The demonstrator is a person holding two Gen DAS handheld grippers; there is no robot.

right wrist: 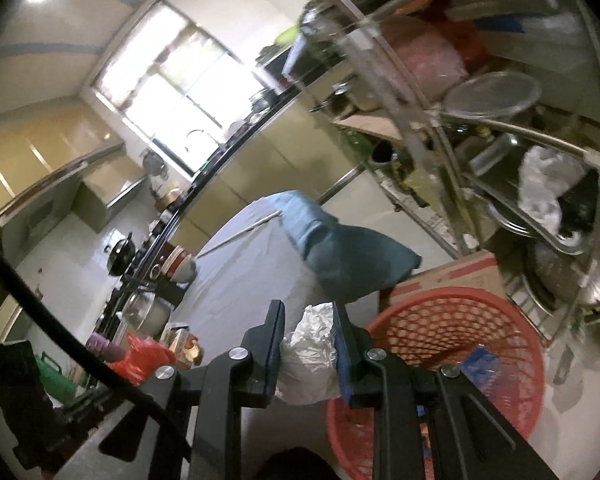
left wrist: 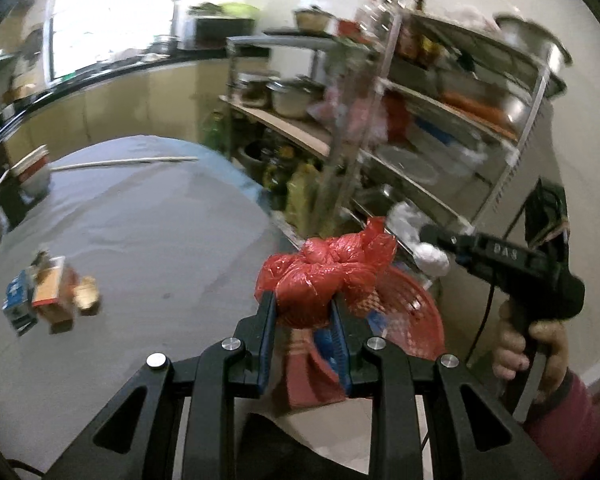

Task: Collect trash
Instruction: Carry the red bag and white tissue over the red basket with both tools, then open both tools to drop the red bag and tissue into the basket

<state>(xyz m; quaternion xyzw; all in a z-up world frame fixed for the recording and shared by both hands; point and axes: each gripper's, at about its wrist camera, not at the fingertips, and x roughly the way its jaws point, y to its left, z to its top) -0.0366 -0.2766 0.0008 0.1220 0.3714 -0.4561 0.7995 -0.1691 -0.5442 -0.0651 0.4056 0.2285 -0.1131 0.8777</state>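
Black gripper linkages fill the bottom of both wrist views. A knotted red bag point(left wrist: 320, 280) is clamped between the fingers of the left gripper point(left wrist: 303, 312), held in the air just off the table point(left wrist: 140, 216) edge, with its knot pointing away from the camera. A crumpled white wad point(right wrist: 312, 360) is pinched in the closed right gripper point(right wrist: 309, 344). The red basket point(right wrist: 460, 344) stands on the floor beside the table, against a cardboard box point(right wrist: 460, 276) and the metal shelving point(left wrist: 440, 120). From the left fingers it is seen ahead, below and slightly right, its rim partly hidden behind the bag. From the right fingers it lies immediately to the right and below, so the right gripper is judged the nearer of the two. Some blue scrap point(right wrist: 480, 360) already lies inside. Several small cartons point(left wrist: 44, 296) are left on the table, well apart from both grippers. Both loads are judged ready to be carried over the rim and released
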